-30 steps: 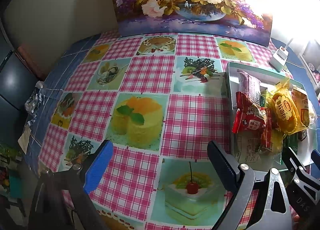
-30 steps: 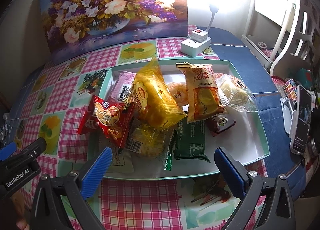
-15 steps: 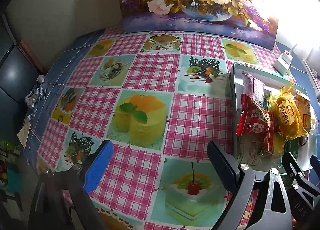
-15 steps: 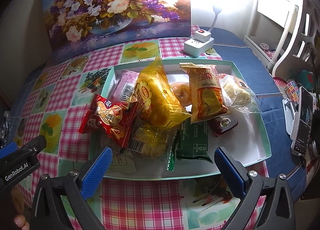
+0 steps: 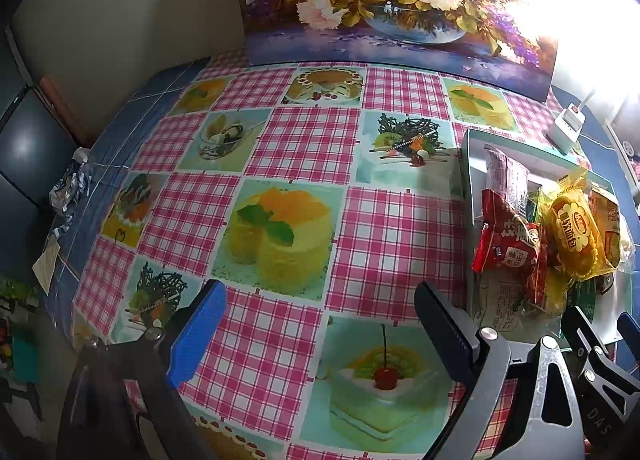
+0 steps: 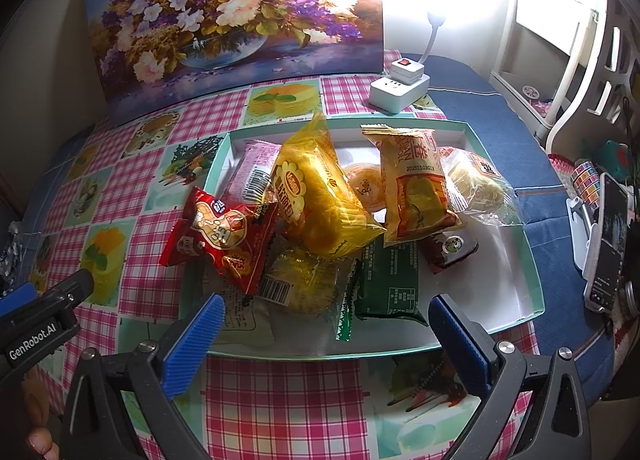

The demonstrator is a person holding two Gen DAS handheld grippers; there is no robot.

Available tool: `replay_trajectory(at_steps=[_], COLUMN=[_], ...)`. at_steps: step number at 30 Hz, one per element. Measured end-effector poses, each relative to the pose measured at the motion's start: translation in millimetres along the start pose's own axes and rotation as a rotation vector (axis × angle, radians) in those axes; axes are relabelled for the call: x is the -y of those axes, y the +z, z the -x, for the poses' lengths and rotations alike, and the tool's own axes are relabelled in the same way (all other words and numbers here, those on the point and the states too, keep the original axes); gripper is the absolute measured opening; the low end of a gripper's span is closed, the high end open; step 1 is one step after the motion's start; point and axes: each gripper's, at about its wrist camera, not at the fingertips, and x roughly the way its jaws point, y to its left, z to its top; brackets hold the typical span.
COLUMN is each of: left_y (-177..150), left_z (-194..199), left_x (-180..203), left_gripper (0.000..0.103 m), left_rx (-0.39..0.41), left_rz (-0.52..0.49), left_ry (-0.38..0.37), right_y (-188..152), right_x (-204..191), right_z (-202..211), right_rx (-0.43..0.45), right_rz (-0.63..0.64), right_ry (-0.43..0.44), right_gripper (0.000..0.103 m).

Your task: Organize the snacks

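A shallow teal-rimmed tray holds a heap of snack packets: a red packet, a yellow bread bag, an orange packet, a green packet, a pink packet and a clear-wrapped bun. My right gripper is open and empty, just in front of the tray's near rim. My left gripper is open and empty over the checked tablecloth, left of the tray. The red packet and yellow bag show at its right.
A flower painting leans against the wall behind the table. A white power strip lies behind the tray. A phone on a stand is at the right edge. Crumpled foil lies at the table's left edge.
Both grippers have drifted slightly; the tray sits a little farther right in the left view and lower in the right view. No snack has moved.
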Motion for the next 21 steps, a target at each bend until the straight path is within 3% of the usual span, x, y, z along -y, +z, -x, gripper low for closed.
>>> replay_trajectory(at_steps=[21], left_y=[-0.9], left_z=[8.0], left_x=[3.5], left_gripper=[0.095], left_rx=[0.043], left_rz=[-0.008], left_ry=[0.004], right_y=[0.0], right_x=[0.5], right_z=[-0.1], right_rx=[0.001], right_rz=[0.000], right_ry=[0.001], right_gripper=[0.103])
